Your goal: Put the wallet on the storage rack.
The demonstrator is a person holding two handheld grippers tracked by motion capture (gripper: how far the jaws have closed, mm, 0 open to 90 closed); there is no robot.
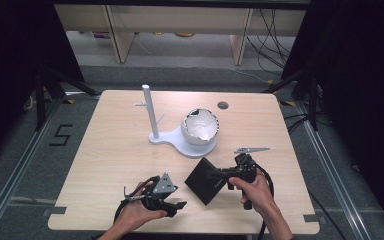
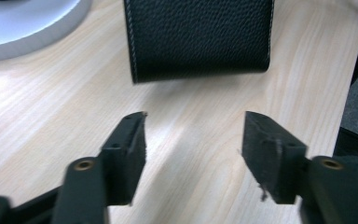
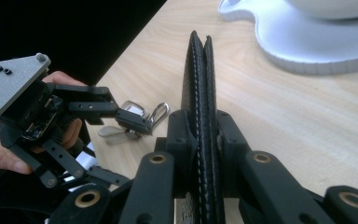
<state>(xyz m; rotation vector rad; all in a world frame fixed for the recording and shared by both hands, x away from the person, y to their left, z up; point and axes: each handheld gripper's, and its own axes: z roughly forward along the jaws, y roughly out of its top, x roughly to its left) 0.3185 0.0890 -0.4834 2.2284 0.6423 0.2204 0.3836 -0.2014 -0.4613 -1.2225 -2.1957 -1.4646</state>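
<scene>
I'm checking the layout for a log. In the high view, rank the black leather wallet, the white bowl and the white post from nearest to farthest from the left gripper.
From the left gripper:
1. Black leather wallet, just to its right, clamped by the right gripper.
2. White bowl, farther back and right, on the white stand base.
3. White post, farthest back, upright.

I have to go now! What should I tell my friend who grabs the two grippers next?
Right gripper: shut on the black leather wallet, holding it up on edge above the table.
Left gripper: open, holding nothing, pointed at the wallet from close by.
Metal clips lie on the table beside the left gripper.
The white stand with the bowl sits further back, untouched.
Done: wallet picked up. Left: probably grip the wallet's free edge with the left gripper.
</scene>
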